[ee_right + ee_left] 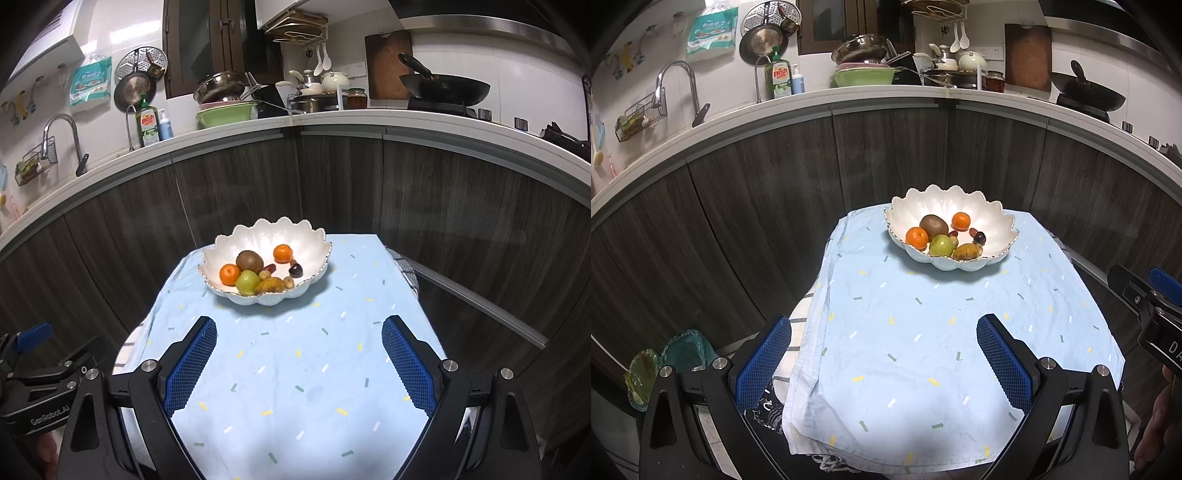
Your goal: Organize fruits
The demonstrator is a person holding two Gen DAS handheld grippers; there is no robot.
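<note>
A white scalloped bowl point(993, 225) stands at the far end of a small table under a light blue cloth point(923, 350); it also shows in the right wrist view point(314, 236). In it lie two oranges point(917, 237) point(960, 220), a kiwi point(933, 226), a green apple point(941, 245), a yellow-brown fruit point(966, 252), and small dark and red fruits point(979, 237). My left gripper point(884, 336) is open and empty, low over the near cloth. My right gripper point(299, 336) is open and empty, short of the bowl.
Dark wood cabinets and a white counter point(332, 120) curve behind the table, with a sink tap point(676, 85), dish soap point(779, 75), pots and a wok point(443, 88). Glass dishes point(665, 365) sit on the floor at left.
</note>
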